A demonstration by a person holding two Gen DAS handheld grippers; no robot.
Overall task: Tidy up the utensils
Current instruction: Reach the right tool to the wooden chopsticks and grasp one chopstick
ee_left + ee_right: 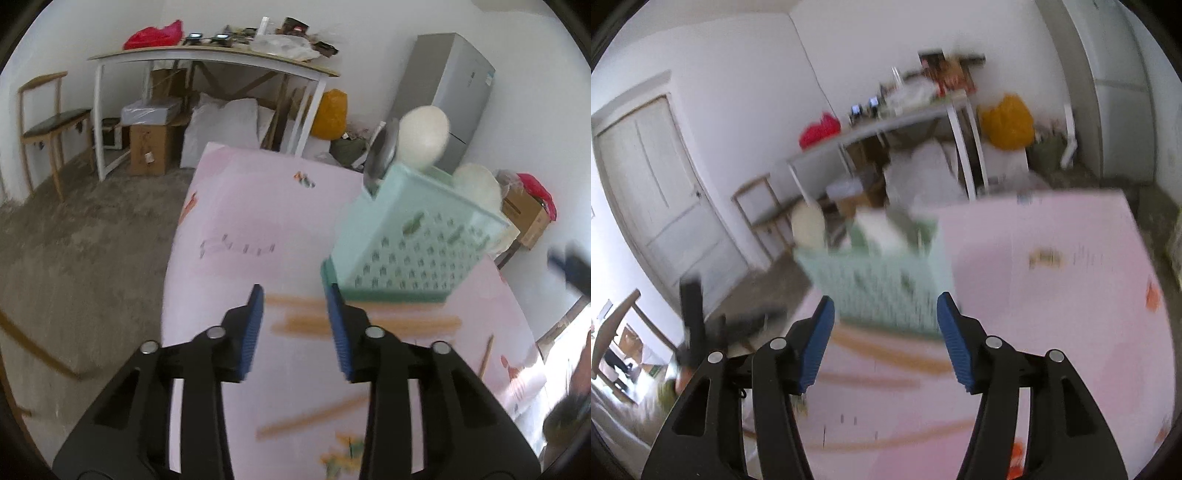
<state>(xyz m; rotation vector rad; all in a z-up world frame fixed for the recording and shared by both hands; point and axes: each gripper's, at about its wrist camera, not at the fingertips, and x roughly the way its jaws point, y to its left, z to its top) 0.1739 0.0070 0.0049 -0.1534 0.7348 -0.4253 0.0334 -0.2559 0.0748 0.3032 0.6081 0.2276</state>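
- The chopsticks [365,325] lie loose on the pink table [258,221], most of them just in front of the caddy [417,243]; one more lies nearer the left gripper, one off toward the table's right edge.
- The mint caddy stands upright on the table, spoons [423,136] already poking from its top.
- Left gripper [295,325]: jaws partly apart and holding nothing, the sticks showing on the table beyond the gap.
- Right gripper [884,332]: jaws wider apart, also holding nothing, hanging above the sticks in front of the caddy.
- I'd judge the sticks light, stiff and thin, wooden by the colour, so not very slippery but apt to roll or pivot if pinched near an end.
- Best taken near the middle, pads across the shaft, jaws brought well down to the table since they lie so flat.
- They sit close together; a pinch may catch two at once.
- The caddy looks light plastic and top-heavy with spoons; a nudge could tip it.
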